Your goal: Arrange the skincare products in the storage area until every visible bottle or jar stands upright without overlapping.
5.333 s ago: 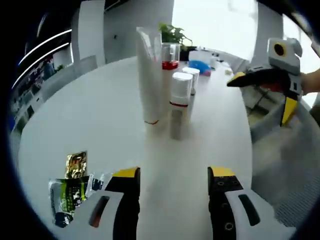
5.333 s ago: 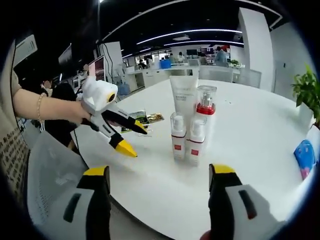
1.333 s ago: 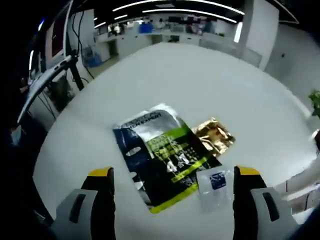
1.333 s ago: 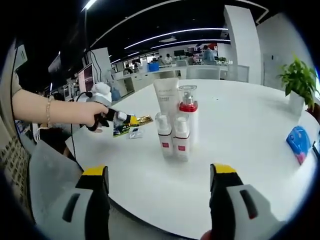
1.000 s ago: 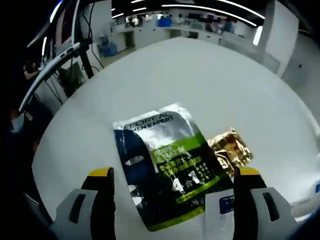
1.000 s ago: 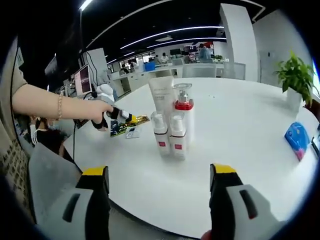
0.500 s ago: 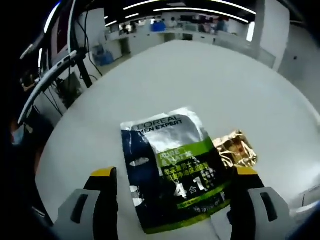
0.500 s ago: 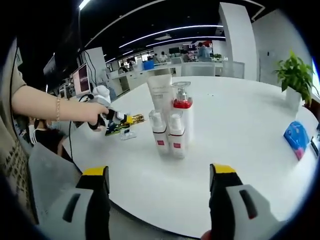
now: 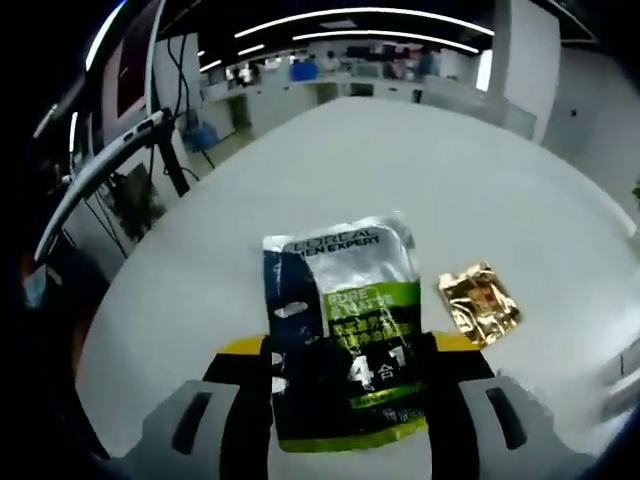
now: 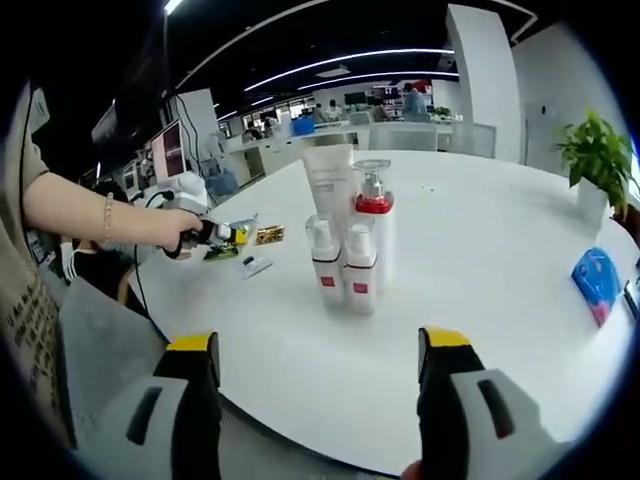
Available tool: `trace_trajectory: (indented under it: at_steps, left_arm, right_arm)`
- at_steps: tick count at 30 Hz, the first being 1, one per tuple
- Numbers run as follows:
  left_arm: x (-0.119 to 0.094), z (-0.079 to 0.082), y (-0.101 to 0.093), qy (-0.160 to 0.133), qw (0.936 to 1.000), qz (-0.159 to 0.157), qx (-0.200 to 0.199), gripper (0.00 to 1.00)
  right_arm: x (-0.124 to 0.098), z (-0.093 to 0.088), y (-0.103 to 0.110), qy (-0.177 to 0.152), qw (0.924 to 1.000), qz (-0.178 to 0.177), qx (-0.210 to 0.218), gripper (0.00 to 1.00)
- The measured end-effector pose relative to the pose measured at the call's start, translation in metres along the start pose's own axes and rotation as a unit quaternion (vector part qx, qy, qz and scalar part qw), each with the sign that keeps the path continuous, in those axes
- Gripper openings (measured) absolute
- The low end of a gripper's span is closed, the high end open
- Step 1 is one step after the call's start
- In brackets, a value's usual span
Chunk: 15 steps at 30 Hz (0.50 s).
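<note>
On the round white table (image 10: 500, 290): one white tube (image 10: 331, 195), one red-collared pump bottle (image 10: 372, 232) and two small white pump bottles (image 10: 343, 266), all upright, tightly grouped near the middle. My left gripper (image 9: 347, 372) has its jaws drawn in against the lower edge of the L'Oréal Men Expert mask sachet (image 9: 344, 317), pinching it; a gold foil packet (image 9: 480, 301) lies just beside it. My right gripper (image 10: 318, 385) hangs short of the bottles, jaws spread wide, gripping nothing.
</note>
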<state>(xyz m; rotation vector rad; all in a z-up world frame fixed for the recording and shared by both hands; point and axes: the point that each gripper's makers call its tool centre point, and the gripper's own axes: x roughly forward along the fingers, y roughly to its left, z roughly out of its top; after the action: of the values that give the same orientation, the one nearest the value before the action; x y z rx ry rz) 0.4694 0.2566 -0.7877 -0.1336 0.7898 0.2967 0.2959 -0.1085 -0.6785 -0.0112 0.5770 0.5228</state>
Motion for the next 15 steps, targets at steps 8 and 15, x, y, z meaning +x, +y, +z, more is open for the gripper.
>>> trace_trajectory:
  at_steps: [8,15]
  left_arm:
    - [0.003,0.001,-0.001,-0.009,0.9986,-0.027,0.046,0.16]
    - [-0.011,0.006,-0.009,-0.016,0.9962,-0.061,0.06,0.04]
  right_arm:
    - [0.001,-0.002,0.001,0.008,0.9999,0.002,-0.009,0.81]
    - [0.002,-0.004,0.003,0.013,0.9998,0.005,-0.016,0.81]
